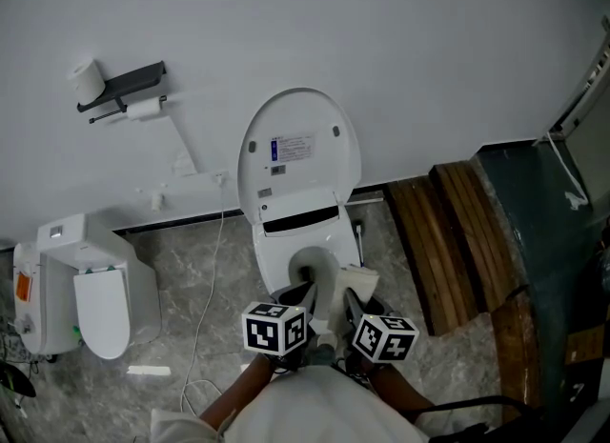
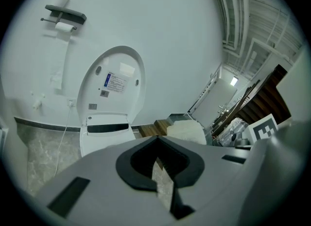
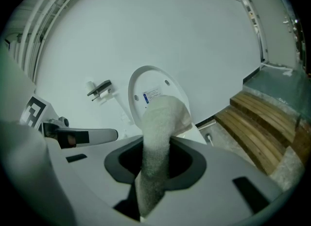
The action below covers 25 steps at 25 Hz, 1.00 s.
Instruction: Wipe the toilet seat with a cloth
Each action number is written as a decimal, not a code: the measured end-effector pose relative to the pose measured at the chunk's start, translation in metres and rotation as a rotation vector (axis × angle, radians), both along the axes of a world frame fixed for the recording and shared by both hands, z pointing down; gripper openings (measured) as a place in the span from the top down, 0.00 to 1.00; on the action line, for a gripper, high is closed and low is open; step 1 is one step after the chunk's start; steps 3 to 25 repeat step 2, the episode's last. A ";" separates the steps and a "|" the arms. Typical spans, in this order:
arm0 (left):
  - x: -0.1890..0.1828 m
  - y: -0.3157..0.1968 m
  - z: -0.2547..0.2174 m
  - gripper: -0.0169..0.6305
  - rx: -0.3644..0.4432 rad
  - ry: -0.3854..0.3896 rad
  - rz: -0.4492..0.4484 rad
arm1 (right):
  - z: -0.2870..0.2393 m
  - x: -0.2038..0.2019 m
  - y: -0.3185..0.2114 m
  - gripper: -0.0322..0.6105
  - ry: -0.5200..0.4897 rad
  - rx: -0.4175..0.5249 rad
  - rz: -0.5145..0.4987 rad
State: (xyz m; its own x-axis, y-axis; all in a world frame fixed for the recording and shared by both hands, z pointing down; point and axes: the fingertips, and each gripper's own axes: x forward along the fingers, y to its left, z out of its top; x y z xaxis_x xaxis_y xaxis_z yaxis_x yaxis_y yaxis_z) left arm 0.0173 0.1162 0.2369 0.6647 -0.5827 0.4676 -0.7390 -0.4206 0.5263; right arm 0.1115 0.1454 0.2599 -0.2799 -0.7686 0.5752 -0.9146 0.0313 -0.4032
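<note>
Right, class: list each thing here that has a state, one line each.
Lid: up, against the wall.
Seat: down.
Cloth: pinched, sticking forward.
Right gripper: shut on it.
Left gripper: shut, empty.
Paper roll: on its holder.

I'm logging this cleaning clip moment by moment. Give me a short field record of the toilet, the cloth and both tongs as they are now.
toilet lid: raised, leaning back at the wall
cloth: white, clamped in the right tongs
right tongs: shut on the cloth, at the toilet's front
left tongs: shut, empty
toilet seat: down; cannot tell whether the cloth touches it
</note>
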 end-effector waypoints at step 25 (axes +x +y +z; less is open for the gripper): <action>0.002 -0.002 -0.001 0.96 0.001 -0.001 -0.005 | -0.001 0.003 -0.002 0.80 -0.002 0.001 0.001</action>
